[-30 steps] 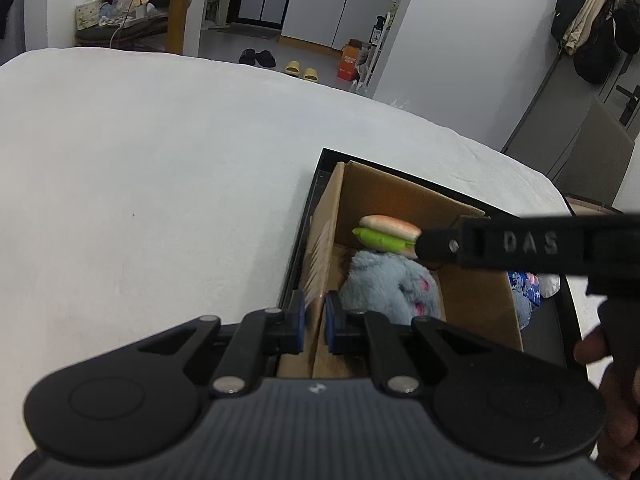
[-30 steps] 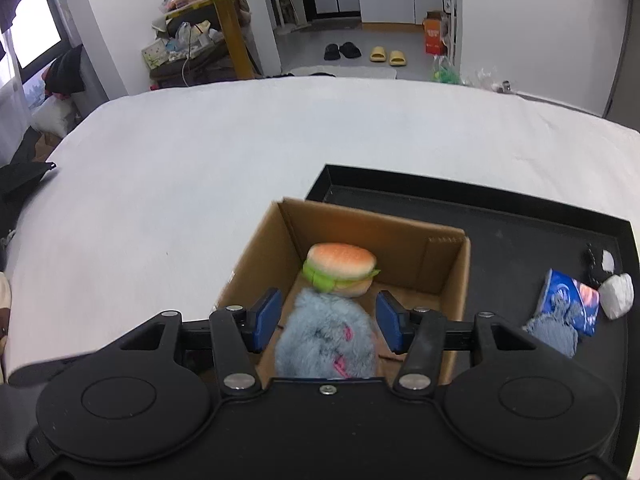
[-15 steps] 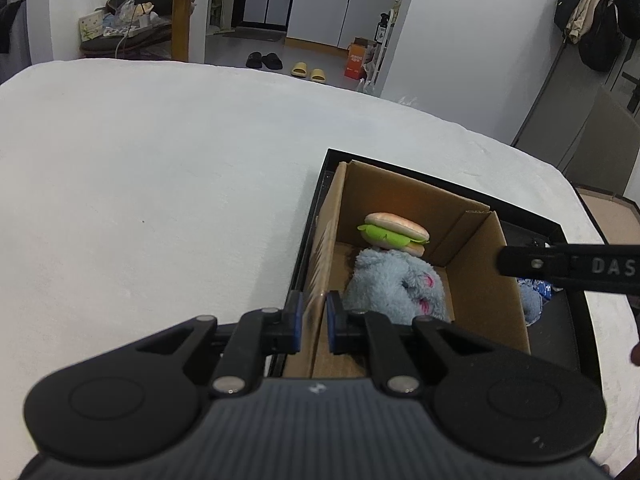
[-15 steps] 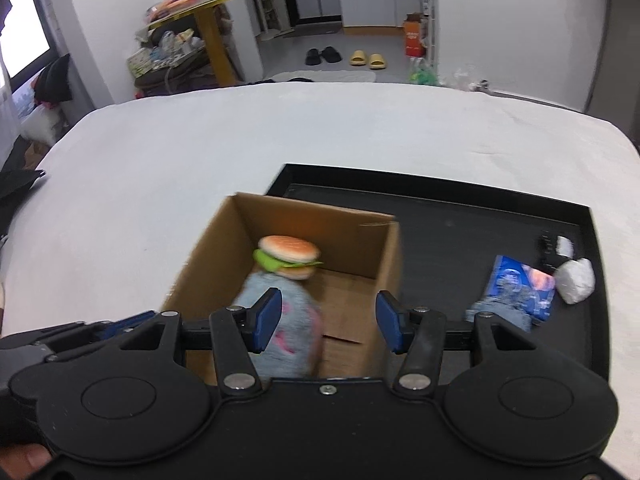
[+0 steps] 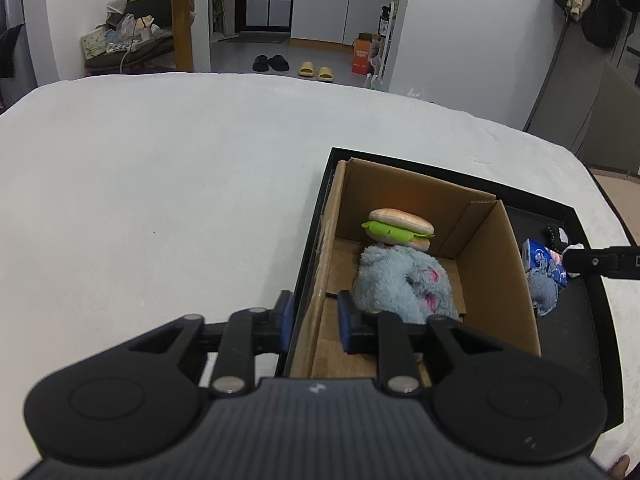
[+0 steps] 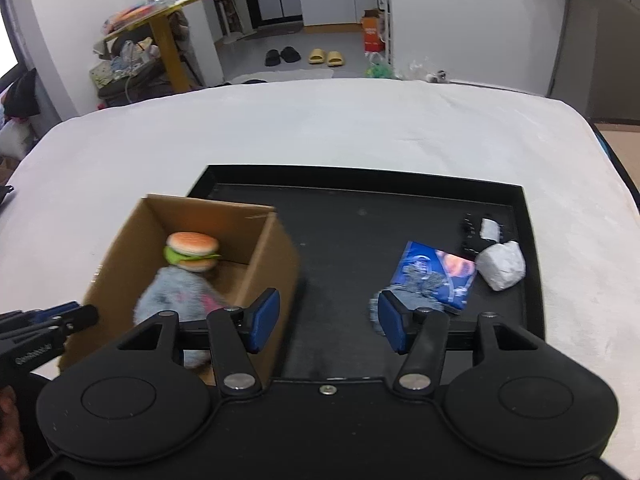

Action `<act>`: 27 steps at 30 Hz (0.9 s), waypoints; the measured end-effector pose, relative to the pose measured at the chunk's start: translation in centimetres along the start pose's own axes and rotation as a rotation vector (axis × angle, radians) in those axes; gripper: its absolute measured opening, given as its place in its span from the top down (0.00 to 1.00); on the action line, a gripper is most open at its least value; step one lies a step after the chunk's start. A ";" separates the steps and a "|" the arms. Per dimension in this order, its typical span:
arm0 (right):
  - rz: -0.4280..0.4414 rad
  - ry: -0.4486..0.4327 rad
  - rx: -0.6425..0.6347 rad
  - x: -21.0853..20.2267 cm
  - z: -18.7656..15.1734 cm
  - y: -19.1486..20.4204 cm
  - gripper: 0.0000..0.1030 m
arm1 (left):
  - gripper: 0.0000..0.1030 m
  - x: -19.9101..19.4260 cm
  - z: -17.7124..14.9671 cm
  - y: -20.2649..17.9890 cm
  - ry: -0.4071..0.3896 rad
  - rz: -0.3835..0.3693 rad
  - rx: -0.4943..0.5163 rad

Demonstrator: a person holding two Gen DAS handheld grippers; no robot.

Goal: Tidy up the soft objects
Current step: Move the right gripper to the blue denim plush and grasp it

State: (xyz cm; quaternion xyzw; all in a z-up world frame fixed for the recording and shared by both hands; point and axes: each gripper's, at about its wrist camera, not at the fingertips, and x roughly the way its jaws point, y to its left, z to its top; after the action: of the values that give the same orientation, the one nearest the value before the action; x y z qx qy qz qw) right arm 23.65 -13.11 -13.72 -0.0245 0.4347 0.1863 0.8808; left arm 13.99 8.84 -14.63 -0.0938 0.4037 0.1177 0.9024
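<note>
Left hand-held gripper [image 5: 311, 322] straddles the near left wall of the cardboard box [image 5: 492, 264], pads narrowly parted around it; whether they actually pinch the wall is unclear. Right hand-held gripper [image 6: 328, 322] hangs spread wide, holding nothing, over the black tray [image 6: 360, 216]. Inside the box: toy burger [image 5: 400, 226] at the far wall, fluffy blue plush [image 5: 400, 280] just in front, touching it. On the tray, right of the box: blue packet [image 6: 440, 270], white wad [image 6: 502, 266].

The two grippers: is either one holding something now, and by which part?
The left gripper has its jaws astride the near left wall of the cardboard box, no longer pinching it. The right gripper is open and holds nothing.
</note>
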 end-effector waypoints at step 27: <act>0.017 0.045 0.289 7.0 -2.9 -9.2 0.52 | 0.57 0.7 0.1 -3.6 -0.003 0.113 0.138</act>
State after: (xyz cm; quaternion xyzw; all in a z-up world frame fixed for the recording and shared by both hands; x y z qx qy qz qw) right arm 28.55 -20.14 -22.04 0.1021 0.4766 0.1288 0.8636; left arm 15.54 5.52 -14.87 -0.0084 0.4141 0.1406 0.8993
